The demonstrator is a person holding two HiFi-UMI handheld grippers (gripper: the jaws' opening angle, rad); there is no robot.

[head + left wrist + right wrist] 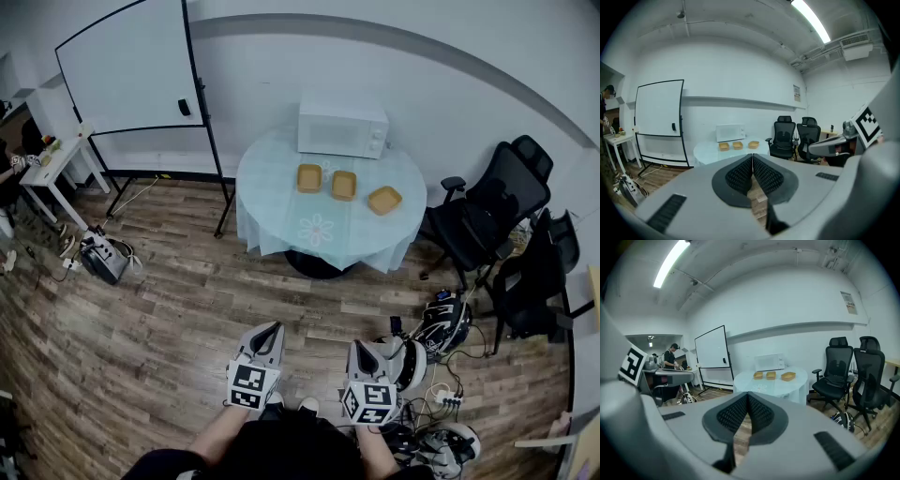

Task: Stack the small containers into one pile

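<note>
Both tongs, left (267, 335) and right (366, 353), are closed and empty, well apart from three containers (343, 185) spread on the bench (281, 220).

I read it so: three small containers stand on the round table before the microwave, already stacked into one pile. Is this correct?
They are not stacked. The head view shows the three small containers lying apart in a row on the round table, before the microwave.

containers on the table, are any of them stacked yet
No, the three containers lie apart in a row on the round table, in front of the microwave.
</note>
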